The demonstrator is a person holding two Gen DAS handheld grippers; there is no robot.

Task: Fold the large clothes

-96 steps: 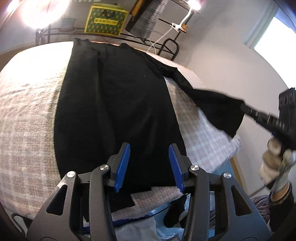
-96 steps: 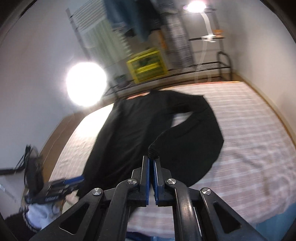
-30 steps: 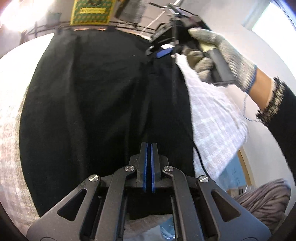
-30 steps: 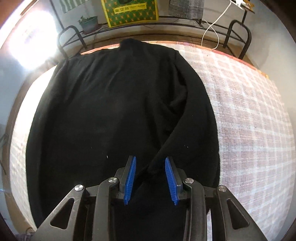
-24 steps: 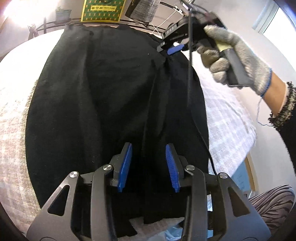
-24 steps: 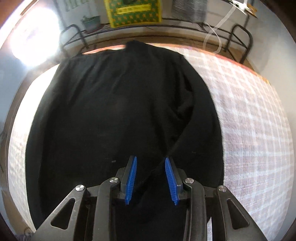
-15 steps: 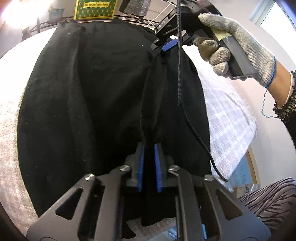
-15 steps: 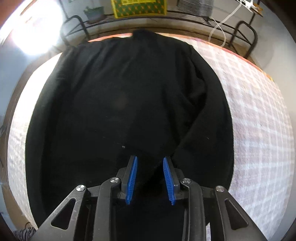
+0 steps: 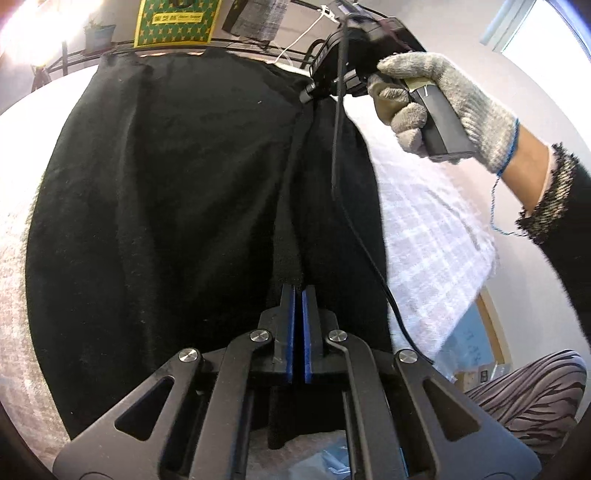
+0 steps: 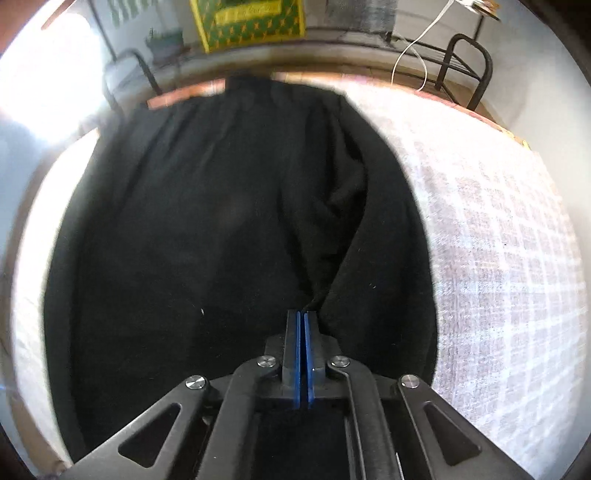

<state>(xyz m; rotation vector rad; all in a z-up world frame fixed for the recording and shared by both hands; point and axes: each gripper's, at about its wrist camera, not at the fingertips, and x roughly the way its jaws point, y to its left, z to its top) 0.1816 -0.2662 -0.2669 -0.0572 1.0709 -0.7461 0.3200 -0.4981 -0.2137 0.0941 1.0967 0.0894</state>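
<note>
A large black garment lies spread on a bed with a pale plaid cover, its right side folded inward. A raised ridge of cloth runs along that fold. My left gripper sits at the near end of the ridge, jaws closing tight on it with the pads together. At the far end my right gripper, held in a grey-gloved hand, bites the same ridge. In the right wrist view the right gripper has its jaws closing, pinching a pleat of the black garment.
A black cable hangs from the right gripper across the garment. A yellow-green box, a potted plant and a metal rack stand behind the bed. The bed's edge and a striped trouser leg are at the right.
The left gripper opened, then shut on the cloth ridge. The right gripper went from open over the fold to shut on it. The fold now stands up as a taut ridge.
</note>
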